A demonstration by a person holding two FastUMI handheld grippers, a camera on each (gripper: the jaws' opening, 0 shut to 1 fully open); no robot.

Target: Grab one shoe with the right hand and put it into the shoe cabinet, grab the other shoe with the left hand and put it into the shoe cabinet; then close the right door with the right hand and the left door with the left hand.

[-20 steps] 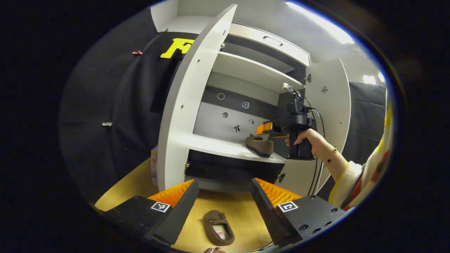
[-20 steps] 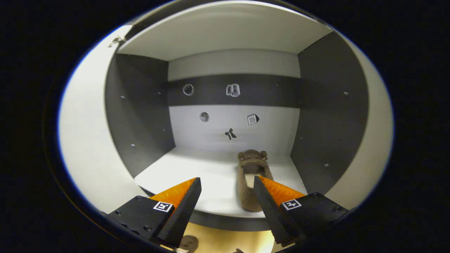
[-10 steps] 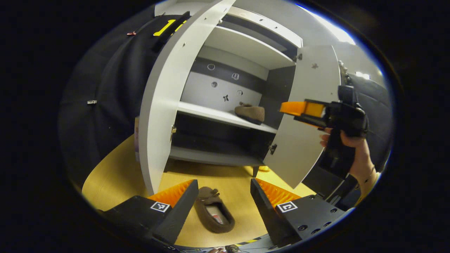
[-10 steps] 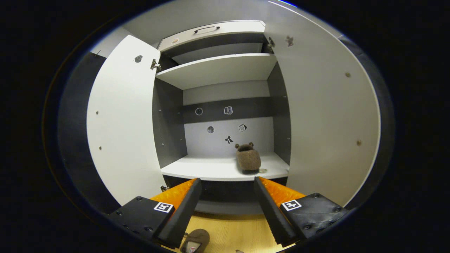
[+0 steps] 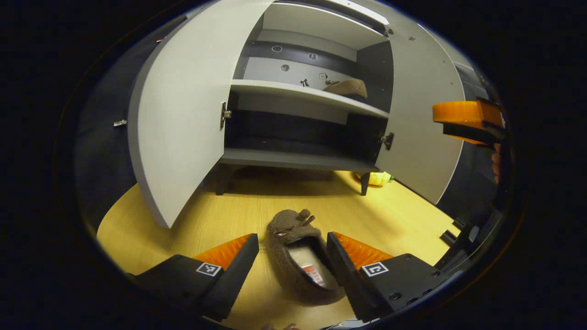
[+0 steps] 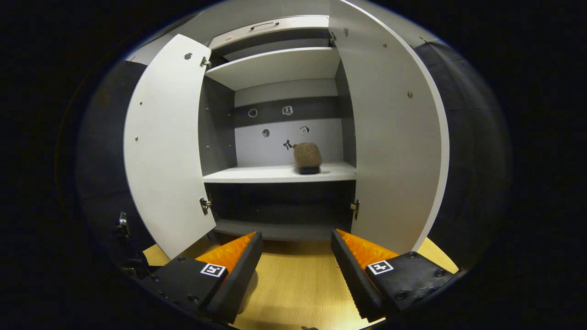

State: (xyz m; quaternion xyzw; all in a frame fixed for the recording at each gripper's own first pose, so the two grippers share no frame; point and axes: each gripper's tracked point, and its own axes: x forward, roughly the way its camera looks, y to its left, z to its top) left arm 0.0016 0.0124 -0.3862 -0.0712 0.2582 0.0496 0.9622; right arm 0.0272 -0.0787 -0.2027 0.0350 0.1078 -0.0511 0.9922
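A brown fuzzy shoe (image 5: 300,256) lies on the wooden floor (image 5: 220,215), toe toward the cabinet. My left gripper (image 5: 292,250) stands open just above it, one finger on each side, neither pressing on it. The other brown shoe (image 5: 347,87) (image 6: 307,157) rests on the middle shelf (image 6: 257,174) of the white shoe cabinet. Both cabinet doors hang open: the left door (image 5: 183,114) (image 6: 163,151) and the right door (image 5: 422,114) (image 6: 394,146). My right gripper (image 6: 296,247) is open and holds nothing, back from the cabinet; it also appears at the right edge of the left gripper view (image 5: 467,120).
Below the middle shelf is a dark lower compartment (image 6: 279,206), and an upper shelf (image 6: 275,68) sits above. A small yellow object (image 5: 378,178) lies on the floor by the cabinet's right leg. Black cloth walls (image 5: 105,137) flank the cabinet.
My left gripper dropped toward the floor, and the shoe now lies between its fingers. My right gripper pulled back out of the cabinet, leaving the other shoe on the shelf.
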